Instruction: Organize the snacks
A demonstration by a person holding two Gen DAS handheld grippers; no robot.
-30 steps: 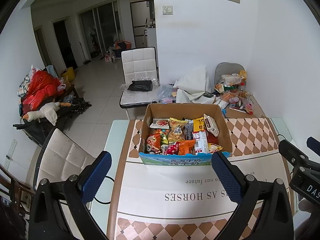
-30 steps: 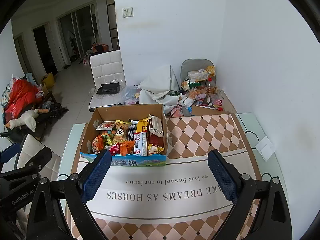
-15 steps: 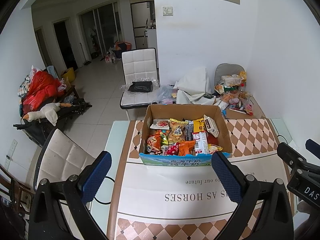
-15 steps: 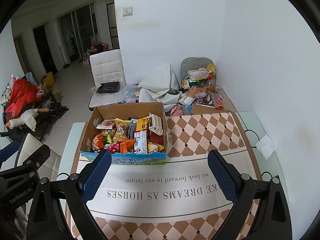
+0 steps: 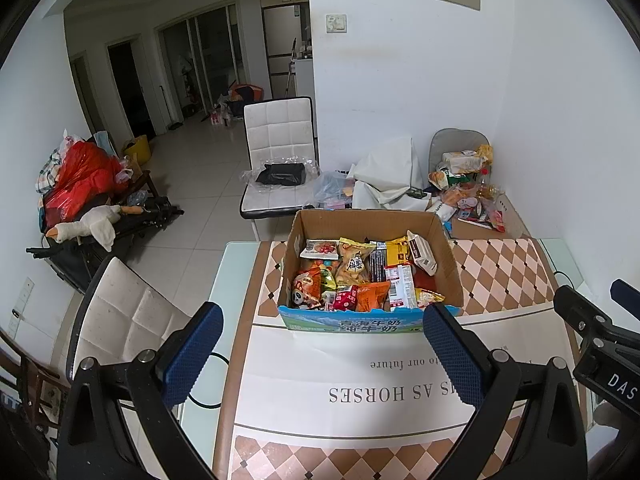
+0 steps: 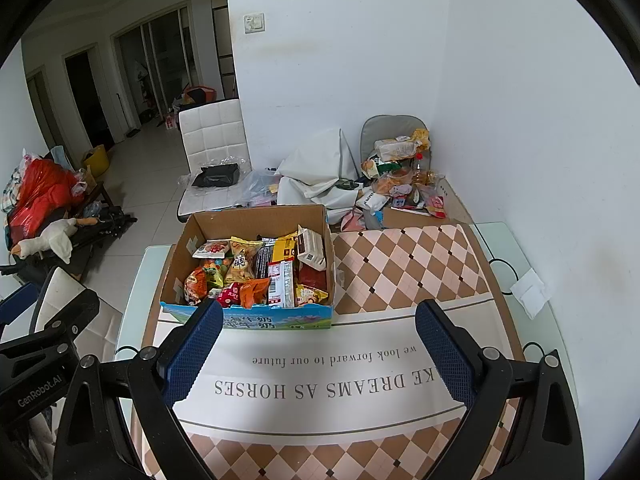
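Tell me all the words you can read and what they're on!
"KE DREAMS AS HORSES" and "we look forward to our future": table runner, upside down.
"GenRobot.AI": left tool.
"DAS": right tool, cut off.
Chinese characters: cardboard box front.
Snack packets: too small to read.

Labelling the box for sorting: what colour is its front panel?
Blue with green, white lettering: the snack box front, clearest in the right wrist view.
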